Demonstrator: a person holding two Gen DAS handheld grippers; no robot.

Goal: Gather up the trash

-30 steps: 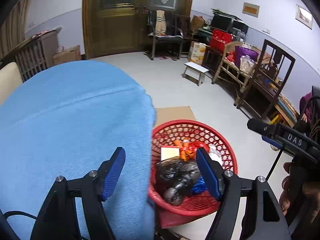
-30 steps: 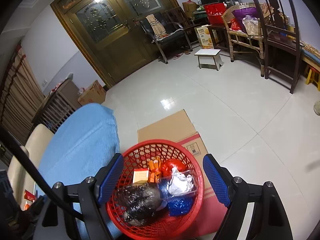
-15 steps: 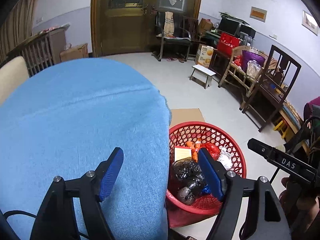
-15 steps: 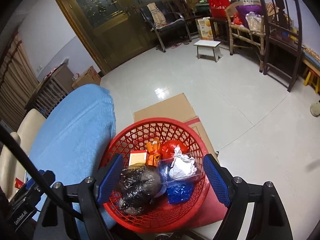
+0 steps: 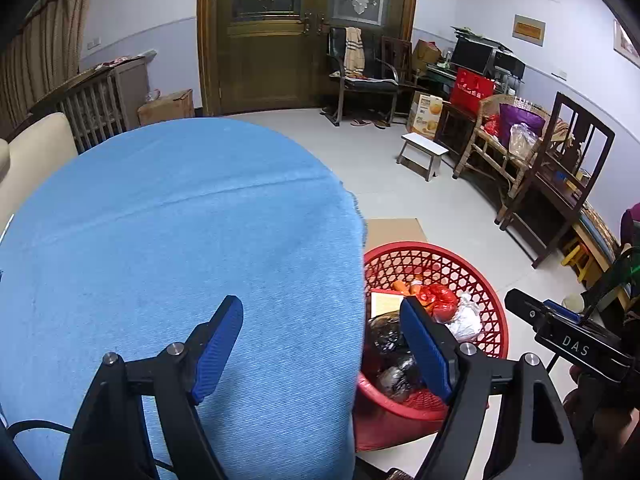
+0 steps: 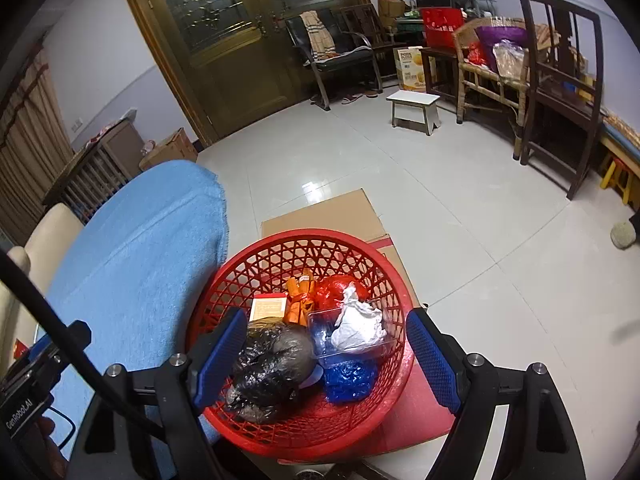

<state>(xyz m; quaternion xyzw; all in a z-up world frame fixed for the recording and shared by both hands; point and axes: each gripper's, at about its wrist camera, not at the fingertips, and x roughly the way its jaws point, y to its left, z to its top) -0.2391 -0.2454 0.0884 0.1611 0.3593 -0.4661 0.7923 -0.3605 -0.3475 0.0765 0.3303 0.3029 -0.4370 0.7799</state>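
Holding both tools wide apart and empty, we see the left hand-held gripper (image 5: 322, 342) poised over the blue-clothed tabletop (image 5: 180, 240) at its edge, and the right hand-held gripper (image 6: 326, 356) hovering above the red mesh basket (image 6: 280, 256). Our basket sits on flattened cardboard (image 6: 332, 212) on the floor just beside the tabletop, and it holds the trash: a crumpled black plastic bag (image 6: 268, 368), a clear plastic tray (image 6: 320, 324) with white crumpled paper (image 6: 356, 324), a blue wrapper (image 6: 348, 376), a red bag (image 6: 332, 286), orange wrappers (image 6: 298, 300) and a small cream card (image 6: 268, 306).
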